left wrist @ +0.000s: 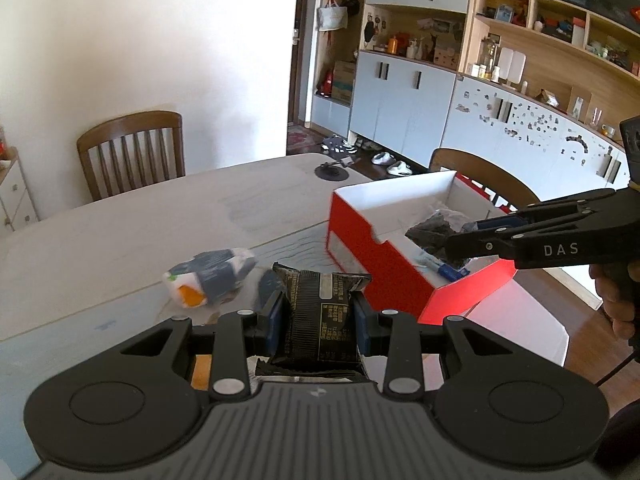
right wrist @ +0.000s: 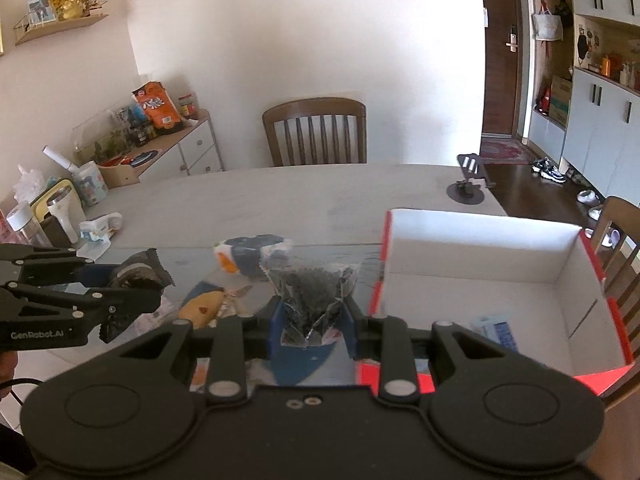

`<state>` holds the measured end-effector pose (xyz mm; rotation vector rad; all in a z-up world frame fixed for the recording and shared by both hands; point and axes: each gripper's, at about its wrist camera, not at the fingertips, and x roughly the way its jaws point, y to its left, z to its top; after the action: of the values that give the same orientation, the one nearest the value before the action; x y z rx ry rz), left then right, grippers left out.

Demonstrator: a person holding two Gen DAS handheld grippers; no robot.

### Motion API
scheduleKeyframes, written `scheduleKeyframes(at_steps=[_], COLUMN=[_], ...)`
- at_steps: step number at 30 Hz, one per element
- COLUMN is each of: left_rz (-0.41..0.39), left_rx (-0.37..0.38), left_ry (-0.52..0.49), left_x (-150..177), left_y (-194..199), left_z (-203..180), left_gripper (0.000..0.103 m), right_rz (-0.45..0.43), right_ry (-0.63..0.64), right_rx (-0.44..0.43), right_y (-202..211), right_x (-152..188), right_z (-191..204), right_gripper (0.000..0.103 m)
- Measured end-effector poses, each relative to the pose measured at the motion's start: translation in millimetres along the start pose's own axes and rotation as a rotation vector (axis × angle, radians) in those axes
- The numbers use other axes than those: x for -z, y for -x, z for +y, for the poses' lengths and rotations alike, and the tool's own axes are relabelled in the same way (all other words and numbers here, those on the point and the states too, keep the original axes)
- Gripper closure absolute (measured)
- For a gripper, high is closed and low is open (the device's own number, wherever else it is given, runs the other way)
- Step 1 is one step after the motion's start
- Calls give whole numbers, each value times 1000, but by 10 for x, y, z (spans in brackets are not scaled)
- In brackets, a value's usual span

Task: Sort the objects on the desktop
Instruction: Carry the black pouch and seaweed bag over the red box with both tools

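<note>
Box [right wrist: 480, 248] interior is shown emptier in right view; left tool [left wrist: 318, 312] is clamped on black packet [left wrist: 320, 312], right tool [right wrist: 312, 312] on clear bag [right wrist: 312, 292]. White pouch [left wrist: 212, 276] lies on table [left wrist: 140, 220].

Each camera sits just behind its own gripper and looks forward and downward along the fingers, very near them. Both views share the table [left wrist: 120, 216], the red box [left wrist: 400, 280] and the far chair [left wrist: 132, 148]; each view also catches the other gripper at its edge.
</note>
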<state>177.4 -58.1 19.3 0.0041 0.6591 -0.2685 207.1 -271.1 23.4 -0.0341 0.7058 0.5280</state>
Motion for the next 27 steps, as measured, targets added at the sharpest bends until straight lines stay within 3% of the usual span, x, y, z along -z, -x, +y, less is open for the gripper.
scheduleKeyframes(at_steps=[27], left_rz=[44], left_rx=[98], left_ry=[-134], left_x=[-479], left_y=[-972], left_z=[-1002], left_gripper=[69], right_rz=[24], right_ry=[-50], right_rx=[46], right_y=[43], right_x=[-23], right_z=[-1214], right_gripper=[74])
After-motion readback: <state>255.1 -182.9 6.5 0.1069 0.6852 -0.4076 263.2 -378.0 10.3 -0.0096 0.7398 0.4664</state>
